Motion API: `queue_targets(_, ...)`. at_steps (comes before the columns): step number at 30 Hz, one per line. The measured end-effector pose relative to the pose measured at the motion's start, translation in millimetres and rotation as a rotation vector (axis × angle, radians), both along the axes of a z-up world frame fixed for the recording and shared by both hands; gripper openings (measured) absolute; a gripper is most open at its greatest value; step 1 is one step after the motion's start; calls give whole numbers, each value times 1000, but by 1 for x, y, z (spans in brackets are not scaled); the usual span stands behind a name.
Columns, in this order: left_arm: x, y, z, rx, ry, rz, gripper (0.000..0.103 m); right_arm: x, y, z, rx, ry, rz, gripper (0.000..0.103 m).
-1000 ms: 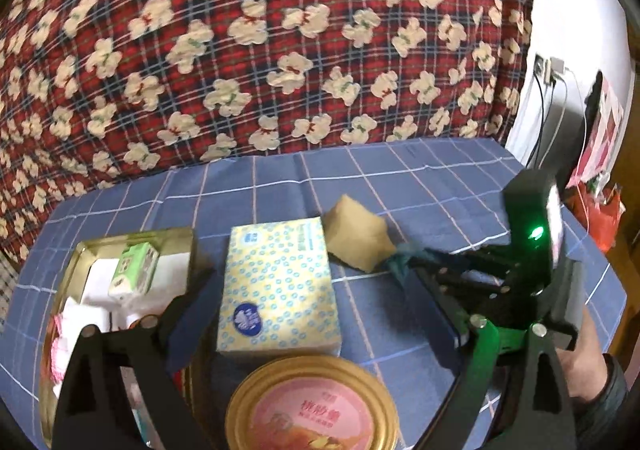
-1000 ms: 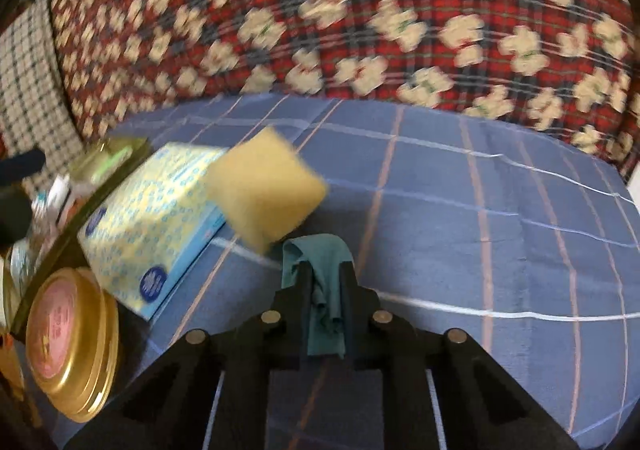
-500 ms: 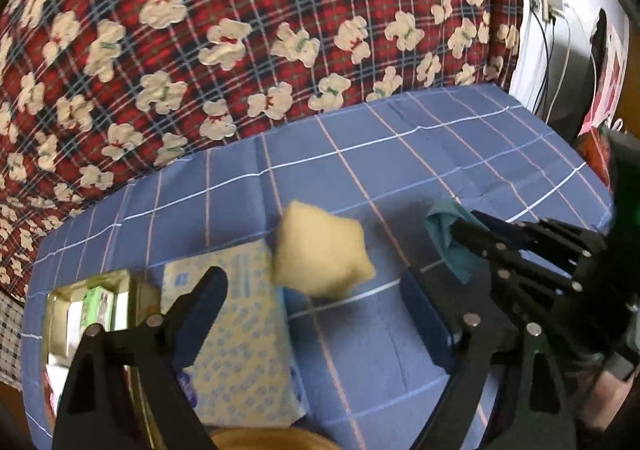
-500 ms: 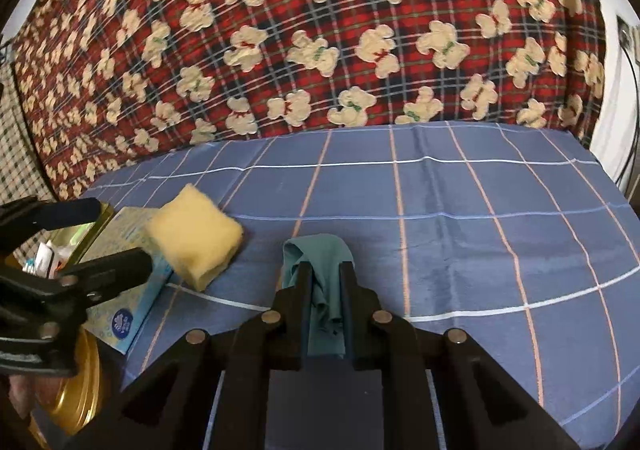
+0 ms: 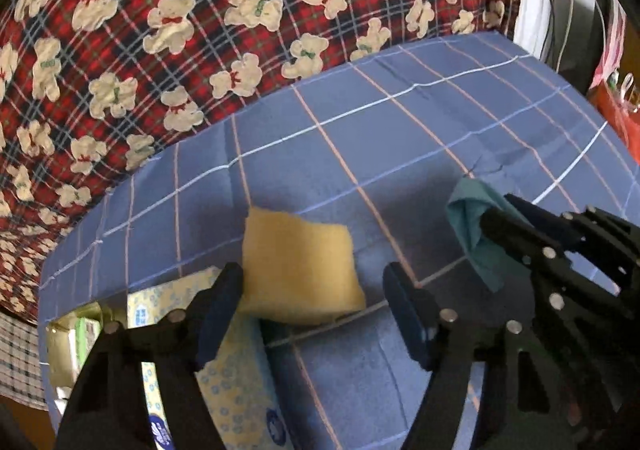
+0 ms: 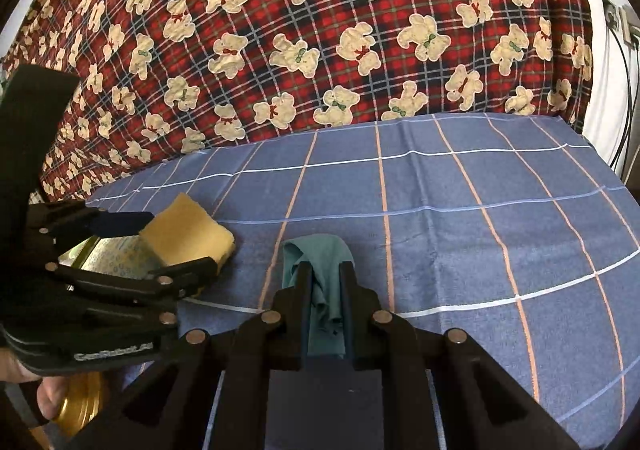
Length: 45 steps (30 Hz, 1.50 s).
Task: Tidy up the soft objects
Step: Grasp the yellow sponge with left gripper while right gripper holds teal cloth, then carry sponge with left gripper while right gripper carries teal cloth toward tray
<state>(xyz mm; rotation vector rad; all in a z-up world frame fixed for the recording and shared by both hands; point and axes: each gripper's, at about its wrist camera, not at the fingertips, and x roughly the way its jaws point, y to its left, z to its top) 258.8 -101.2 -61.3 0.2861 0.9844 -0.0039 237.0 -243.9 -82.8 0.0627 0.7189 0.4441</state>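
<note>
**Yellow sponge between closing jaws, teal cloth already in the other grip**

Yellow foam is the target here. The sponge (image 5: 298, 264) lies on the blue checked tablecloth (image 5: 400, 138), one edge resting on the patterned tissue box (image 5: 236, 378) at about 7 o'clock from it. The left gripper (image 5: 312, 286) straddles the sponge: its jaws are closing, with the sponge between them. The left-hand finger looks to be at or against the sponge's edge, while a sliver of cloth shows between the sponge and the right-hand finger, so the pads do not yet press from both sides.

The right gripper (image 6: 325, 292) has its fingers drawn together on a crumpled teal cloth (image 6: 316, 262), which sticks out past the tips and hangs clear at about 3 o'clock from the sponge in the left wrist view.

By my reading, the step in hand is grasping the sponge. The next move calls for finishing the squeeze gently, since foam will give under the pads, then lifting it clear of the box without dragging it.

Much is cut off. A gold-rimmed tin (image 5: 64, 338) peeks in at 8 o'clock, its contents too small to name. A round gold lid (image 6: 78, 404) sits half hidden beneath the left gripper in the right wrist view, beside part of a hand (image 6: 24, 382). Where either soft thing is meant to go cannot be told.
</note>
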Motion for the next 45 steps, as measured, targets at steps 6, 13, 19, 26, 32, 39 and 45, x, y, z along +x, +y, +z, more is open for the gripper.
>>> queue_targets(6,4,-11,-8,91,11,-21,70,0,-2,0,10,7,-8,15)
queue_targets(13,1,-13,-4,203,-54,-40,21,1,-4,-1,22,10,-13,15)
queue_targets(19,-8,-26,8,213,-92,-85,13,1,-6,-1,31,11,-14,15)
queue_targets(26,-22,-26,32,155,-162,-86,12,-1,-9,0,43,5,-13,15)
queue_targets(32,-52,-25,55,40,-245,-68,12,-2,-12,1,52,1,-18,15)
queue_targets(39,-70,-19,44,-73,-287,12,12,-6,-13,4,63,-19,-18,15)
queue_targets(45,-74,-10,37,-93,-348,79,12,-16,-11,10,53,-72,-7,15)
